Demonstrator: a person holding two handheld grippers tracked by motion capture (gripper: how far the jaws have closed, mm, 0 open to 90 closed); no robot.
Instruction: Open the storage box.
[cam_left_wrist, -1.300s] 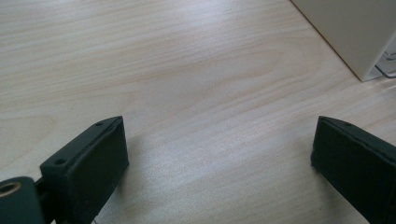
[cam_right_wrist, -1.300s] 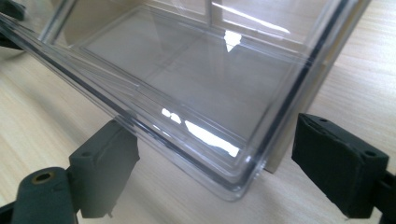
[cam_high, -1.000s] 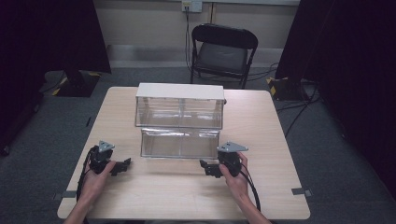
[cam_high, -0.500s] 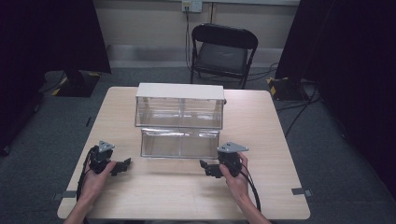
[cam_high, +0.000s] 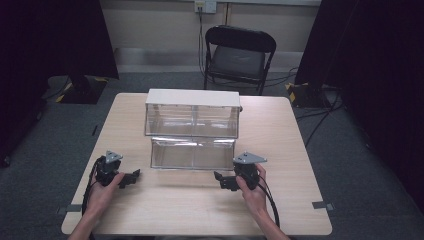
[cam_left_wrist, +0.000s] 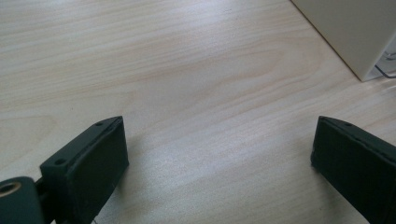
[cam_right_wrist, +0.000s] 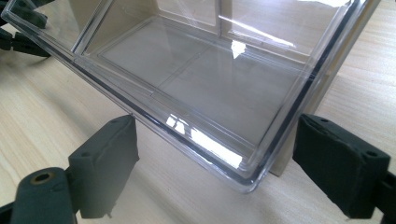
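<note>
Clear plastic dominated the scene as we held both grippers low at the near edge of the pale wooden desk (cam_high: 200, 210), in front of a white-topped cabinet (cam_high: 192, 97) of see-through drawers. Its lower drawer (cam_high: 192, 152) stood pulled out toward us, while the upper drawer (cam_high: 192, 120) sat closed in the housing. Our right gripper (cam_high: 220, 179) pointed at the pulled-out drawer's right front corner, its jaws spread wide with that corner (cam_right_wrist: 252, 179) lying between them but not touching either one. Our left gripper (cam_high: 134, 176) rested near the drawer's left end, jaws likewise spread apart over bare wood, with an edge of the cabinet (cam_left_wrist: 355, 32) showing at the upper right of the left gripper view. We judged the work to be at its approach stage: the drawer had not yet been gripped, and whether it was to be pushed home or drawn out farther we could not tell. The next move, as we read it, called for easing the right gripper forward until the jaws could close on the drawer's front wall or press squarely against it, keeping the thin wall from slipping. Both drawers looked empty to us; the open one showed a bare floor split by low dividers into compartments (cam_right_wrist: 205, 79), with nothing lying in any of them.
</note>
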